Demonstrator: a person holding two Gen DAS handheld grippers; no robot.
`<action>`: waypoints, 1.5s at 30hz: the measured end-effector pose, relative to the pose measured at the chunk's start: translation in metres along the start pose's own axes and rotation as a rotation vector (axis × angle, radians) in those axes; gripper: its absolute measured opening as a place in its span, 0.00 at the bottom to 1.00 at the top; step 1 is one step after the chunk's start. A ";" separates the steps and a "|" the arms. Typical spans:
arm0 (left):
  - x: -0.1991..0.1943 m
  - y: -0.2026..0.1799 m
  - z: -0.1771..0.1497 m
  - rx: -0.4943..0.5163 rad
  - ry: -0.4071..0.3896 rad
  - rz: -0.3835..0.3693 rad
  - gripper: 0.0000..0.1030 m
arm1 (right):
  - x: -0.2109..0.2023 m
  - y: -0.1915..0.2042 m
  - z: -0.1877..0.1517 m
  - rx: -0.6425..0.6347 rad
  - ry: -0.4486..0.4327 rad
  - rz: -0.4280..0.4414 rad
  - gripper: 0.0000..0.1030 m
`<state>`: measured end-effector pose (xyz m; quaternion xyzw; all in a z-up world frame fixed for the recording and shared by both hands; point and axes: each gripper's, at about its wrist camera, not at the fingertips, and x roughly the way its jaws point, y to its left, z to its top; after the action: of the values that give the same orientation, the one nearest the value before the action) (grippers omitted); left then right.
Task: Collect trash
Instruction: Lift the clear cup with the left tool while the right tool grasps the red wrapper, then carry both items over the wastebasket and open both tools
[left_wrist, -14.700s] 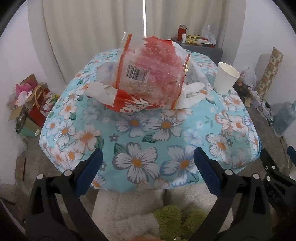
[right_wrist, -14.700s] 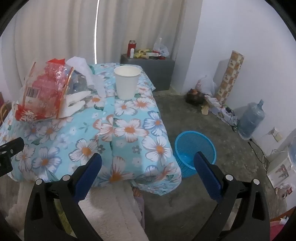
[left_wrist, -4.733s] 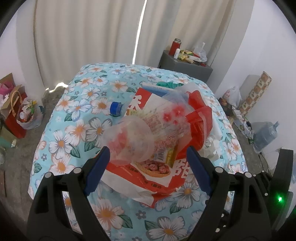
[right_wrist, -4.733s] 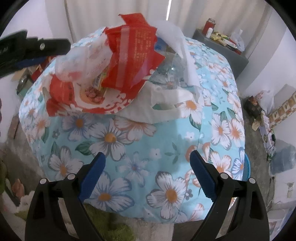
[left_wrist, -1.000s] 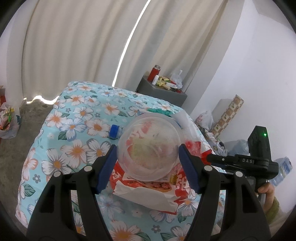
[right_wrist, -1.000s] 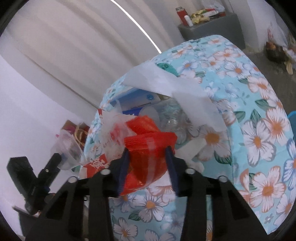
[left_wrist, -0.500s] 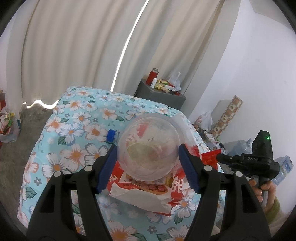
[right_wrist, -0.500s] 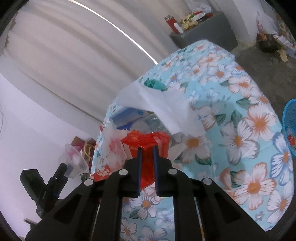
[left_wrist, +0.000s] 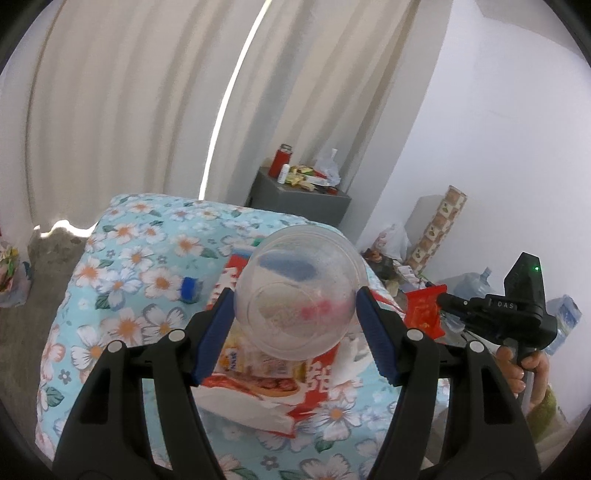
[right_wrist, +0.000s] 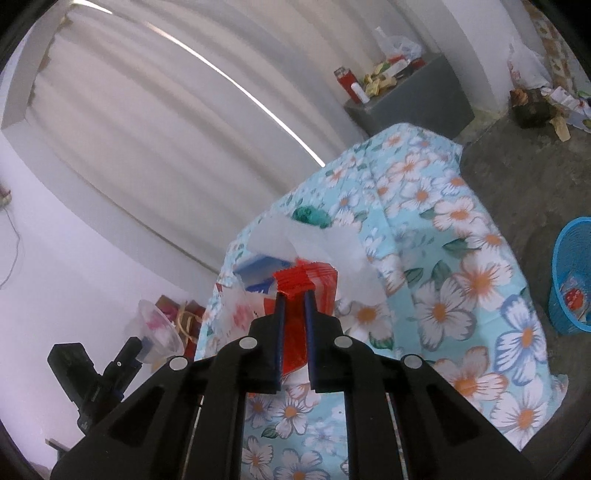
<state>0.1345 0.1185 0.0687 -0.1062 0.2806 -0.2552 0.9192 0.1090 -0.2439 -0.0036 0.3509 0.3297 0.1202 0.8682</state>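
My left gripper (left_wrist: 295, 325) clamps a clear plastic cup (left_wrist: 299, 291) above the near trash pile on the flowered table (left_wrist: 147, 258). My right gripper (right_wrist: 294, 295), jaws just closed, pinches a red wrapper (right_wrist: 306, 284) over the table's right edge. Bare floor (right_wrist: 517, 155) lies right, around the blue basket (right_wrist: 572, 280).

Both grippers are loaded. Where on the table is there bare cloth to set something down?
Bare floral tablecloth lies toward the curtain, left of the blue bottle cap, and along the edge facing the blue basket. The middle is crowded around the red-and-white bag.
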 end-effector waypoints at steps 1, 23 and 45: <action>0.002 -0.004 0.001 0.008 0.001 -0.007 0.61 | -0.005 -0.003 0.001 0.005 -0.012 0.000 0.10; 0.126 -0.195 0.003 0.241 0.183 -0.373 0.61 | -0.159 -0.159 0.006 0.314 -0.336 -0.178 0.10; 0.451 -0.406 -0.138 0.362 0.770 -0.345 0.78 | -0.111 -0.438 -0.002 0.785 -0.264 -0.487 0.48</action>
<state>0.2111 -0.4709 -0.1152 0.1133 0.5310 -0.4702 0.6958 0.0136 -0.6092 -0.2520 0.5773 0.3098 -0.2656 0.7072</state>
